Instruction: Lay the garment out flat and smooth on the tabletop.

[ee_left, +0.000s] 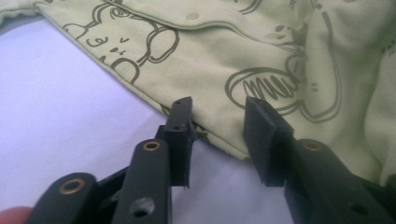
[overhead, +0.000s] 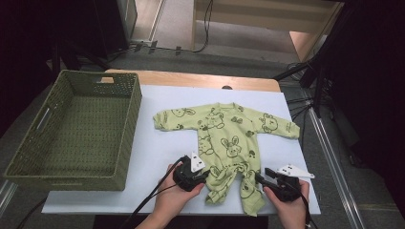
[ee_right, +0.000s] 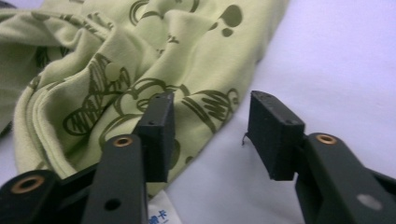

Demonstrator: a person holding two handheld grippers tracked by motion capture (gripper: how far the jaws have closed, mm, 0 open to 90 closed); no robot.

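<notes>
A pale green baby romper (overhead: 228,143) w/ dark animal prints lies flat on the white table mat (overhead: 157,148), right of centre. Its long axis runs far to near: neckline at the far end, legs pointing toward you, sleeves spread left and right. The leg ends near you are bunched and wrinkled.

Your left gripper (overhead: 203,177) sits at the left leg, your right gripper (overhead: 261,179) at the right leg, both near the mat's near edge. A green woven basket (overhead: 33,148) stands on the left, well apart from the garment.

Left gripper view: jaws spread, w/ the romper's hem edge (ee_left: 219,140) lying between them; pads don't press it. You also see a snap button (ee_left: 191,16) here. Right gripper view: jaws spread, one over the cloth, the other over bare mat, nothing pinched. This view adds a white care label (ee_right: 161,212) w/ blue print beside the leg fabric.
</notes>
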